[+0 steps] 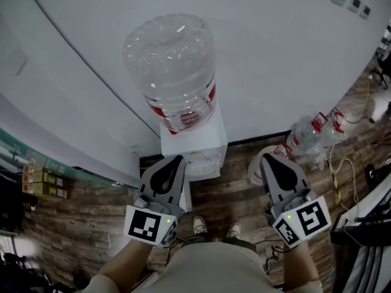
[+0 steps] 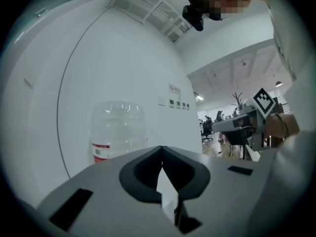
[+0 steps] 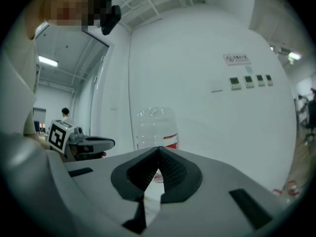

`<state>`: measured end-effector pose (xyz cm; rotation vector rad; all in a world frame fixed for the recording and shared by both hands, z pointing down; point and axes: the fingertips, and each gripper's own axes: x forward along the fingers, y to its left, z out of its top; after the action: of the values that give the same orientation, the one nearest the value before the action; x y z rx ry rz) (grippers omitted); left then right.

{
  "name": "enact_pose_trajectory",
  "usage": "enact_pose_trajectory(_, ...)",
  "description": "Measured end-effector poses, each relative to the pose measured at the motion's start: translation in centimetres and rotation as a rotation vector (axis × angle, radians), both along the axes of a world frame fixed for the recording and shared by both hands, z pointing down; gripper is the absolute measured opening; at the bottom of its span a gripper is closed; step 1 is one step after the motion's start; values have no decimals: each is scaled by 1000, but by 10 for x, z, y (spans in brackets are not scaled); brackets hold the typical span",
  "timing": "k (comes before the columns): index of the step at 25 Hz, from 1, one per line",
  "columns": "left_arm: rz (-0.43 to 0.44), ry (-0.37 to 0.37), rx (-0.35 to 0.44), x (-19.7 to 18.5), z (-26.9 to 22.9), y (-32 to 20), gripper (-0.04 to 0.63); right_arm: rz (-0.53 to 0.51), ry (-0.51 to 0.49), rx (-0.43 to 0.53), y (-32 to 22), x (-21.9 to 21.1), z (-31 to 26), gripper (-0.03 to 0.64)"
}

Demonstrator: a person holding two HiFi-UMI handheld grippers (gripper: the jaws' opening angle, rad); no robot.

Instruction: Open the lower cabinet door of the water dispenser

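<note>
left gripper [image 1: 176,160] jaws together | right gripper [image 1: 267,159] jaws together — empty | shoes [image 1: 200,224]: head view only

Head cam high, steeply down; gripper cams level, twd wall [image 3: 207,43]; shared: bottle [image 1: 174,72]

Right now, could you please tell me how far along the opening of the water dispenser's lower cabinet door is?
Done: nothing visible. In hand: nothing; the left gripper and right gripper are both shut and empty, apart from the white water dispenser carrying a clear plastic bottle. Left: reach the lower door, hidden in every view, and pull it open.
</note>
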<state>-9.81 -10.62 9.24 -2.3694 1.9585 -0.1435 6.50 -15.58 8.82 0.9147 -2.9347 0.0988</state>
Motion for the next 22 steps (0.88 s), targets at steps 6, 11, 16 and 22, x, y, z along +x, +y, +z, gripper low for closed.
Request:
enact_pose_trajectory(6, 11, -52, 46, 18, -31, 3, 5, 80, 55, 192, 16, 22, -47, 8)
enact_pose_trajectory(11, 27, -23, 83, 25, -45, 6, 6, 111, 43, 236, 18, 32, -63, 8)
enact_pose_trajectory(16, 20, -35, 84, 28, -46, 8, 5, 91, 41, 233, 24, 33, -63, 8)
enact_pose_trajectory(22, 5, -35, 67, 28, -38, 10, 5, 47, 47, 228, 29, 26, -62, 8)
